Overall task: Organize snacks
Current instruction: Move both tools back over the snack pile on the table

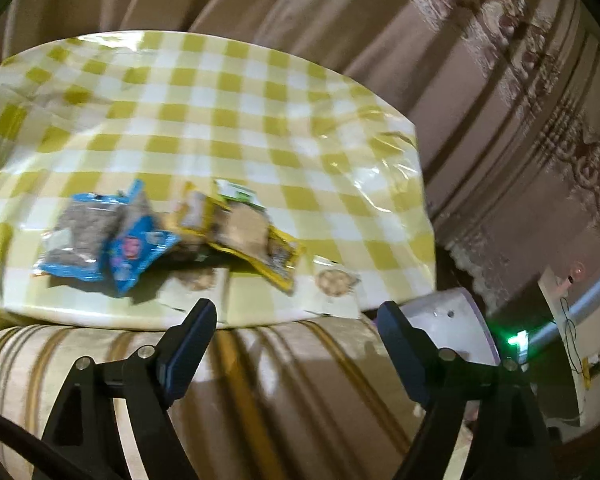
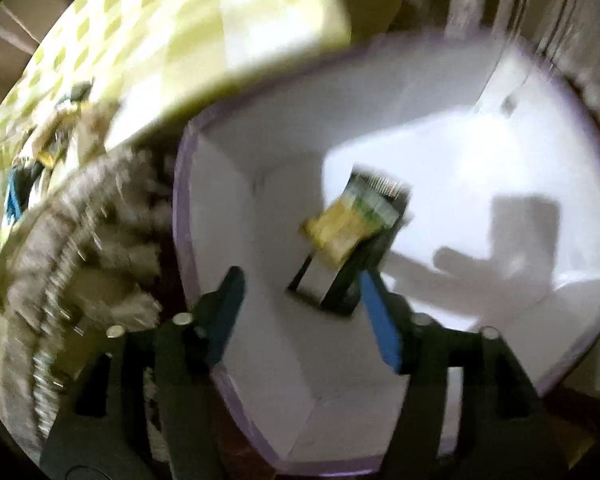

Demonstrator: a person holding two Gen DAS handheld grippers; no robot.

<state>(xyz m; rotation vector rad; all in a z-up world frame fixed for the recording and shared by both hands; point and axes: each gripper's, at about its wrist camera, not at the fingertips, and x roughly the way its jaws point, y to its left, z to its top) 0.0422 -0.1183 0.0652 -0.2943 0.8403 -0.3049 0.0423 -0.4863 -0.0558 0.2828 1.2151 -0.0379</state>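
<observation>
A heap of snack packets lies on the table's yellow-checked cloth (image 1: 228,92): blue packets (image 1: 100,236) on the left, yellow ones (image 1: 252,236) in the middle, and a small clear packet of round biscuits (image 1: 334,280) to the right. My left gripper (image 1: 297,305) is open and empty, just short of the table's near edge. My right gripper (image 2: 300,276) is open over a white box with a purple rim (image 2: 184,184). A yellow and green packet (image 2: 352,220) shows blurred inside the box, just past the right fingertip (image 2: 370,280) and not between the pads.
A striped beige cushion (image 1: 280,380) lies under my left gripper, in front of the table. The white box (image 1: 452,316) stands right of the table's corner. Patterned curtains (image 1: 480,80) hang behind. In the right wrist view a fringed cloth edge (image 2: 100,248) runs left of the box.
</observation>
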